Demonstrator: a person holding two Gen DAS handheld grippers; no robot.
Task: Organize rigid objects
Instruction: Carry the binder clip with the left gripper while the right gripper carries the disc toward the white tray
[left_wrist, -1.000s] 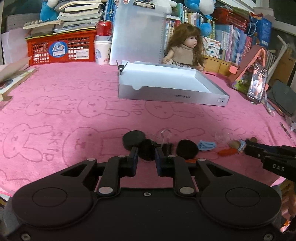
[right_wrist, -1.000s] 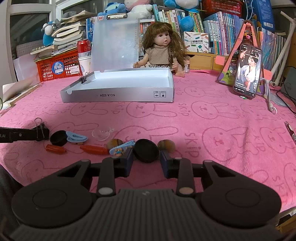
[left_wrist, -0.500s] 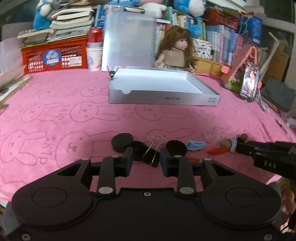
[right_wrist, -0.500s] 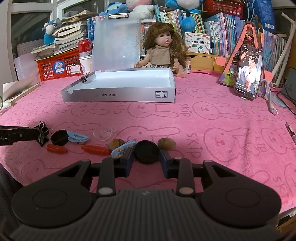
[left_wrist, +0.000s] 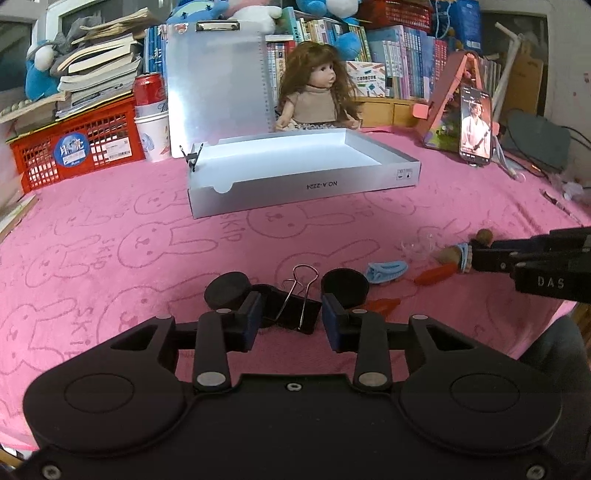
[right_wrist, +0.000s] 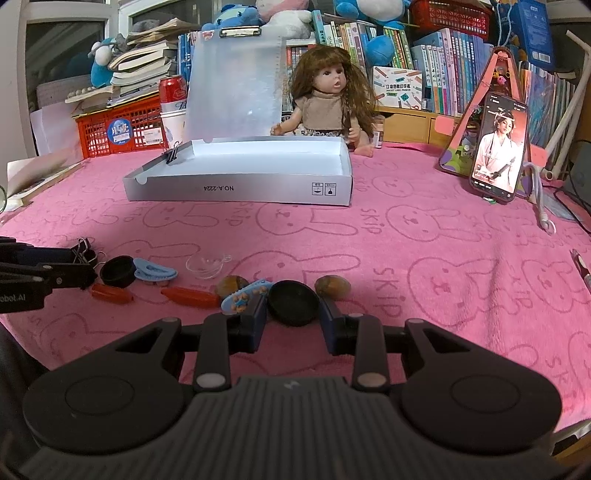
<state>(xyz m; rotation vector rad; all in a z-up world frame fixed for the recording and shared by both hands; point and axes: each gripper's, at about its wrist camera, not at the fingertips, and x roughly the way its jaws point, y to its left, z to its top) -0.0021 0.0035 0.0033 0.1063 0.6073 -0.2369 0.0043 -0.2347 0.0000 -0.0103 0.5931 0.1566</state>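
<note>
A row of small objects lies on the pink cloth near the front edge. My left gripper (left_wrist: 291, 319) is open around a black binder clip (left_wrist: 291, 308) that rests on the cloth, between two black caps (left_wrist: 227, 290) (left_wrist: 344, 286). My right gripper (right_wrist: 293, 319) is shut on a black round cap (right_wrist: 293, 302). Beside it lie a blue hair clip (right_wrist: 243, 301), two brown stones (right_wrist: 332, 285), red-orange pieces (right_wrist: 190, 297), a clear dish (right_wrist: 207, 264) and another blue clip (right_wrist: 153, 269). The open silver box (right_wrist: 236, 190) stands further back.
A doll (right_wrist: 330, 99), a clipboard (right_wrist: 234, 81), a red basket (right_wrist: 118, 123), a soda can on cups (right_wrist: 173, 96) and books line the back. A phone on a stand (right_wrist: 496, 147) stands at the right. A binder clip (right_wrist: 171, 155) is clipped on the box's left wall.
My left gripper opened and let go of the black binder clip, which now lies on the cloth between the fingers. The right gripper stayed shut on the black cap.
</note>
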